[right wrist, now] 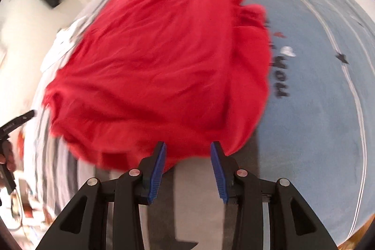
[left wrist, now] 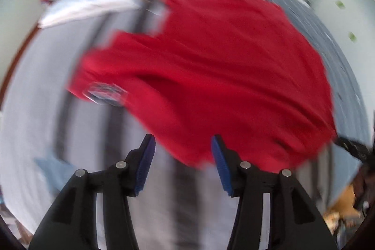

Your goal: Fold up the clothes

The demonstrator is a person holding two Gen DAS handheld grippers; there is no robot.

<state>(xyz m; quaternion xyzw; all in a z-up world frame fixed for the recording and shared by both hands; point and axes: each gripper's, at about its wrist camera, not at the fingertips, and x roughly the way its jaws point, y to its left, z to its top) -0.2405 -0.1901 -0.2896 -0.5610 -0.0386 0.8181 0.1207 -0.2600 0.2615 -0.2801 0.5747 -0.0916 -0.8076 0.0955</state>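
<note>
One red shirt [left wrist: 211, 67] lies spread on the striped bed cover [left wrist: 46, 86], a pale folded cloth [left wrist: 93, 1] beyond its far left corner. Two grippers point steeply down at the shirt's near hem: the left gripper [left wrist: 182, 144] and right gripper [right wrist: 187, 149] both stand parted, gripping nothing; the hem lies past their blue pads [right wrist: 157, 170]
</note>
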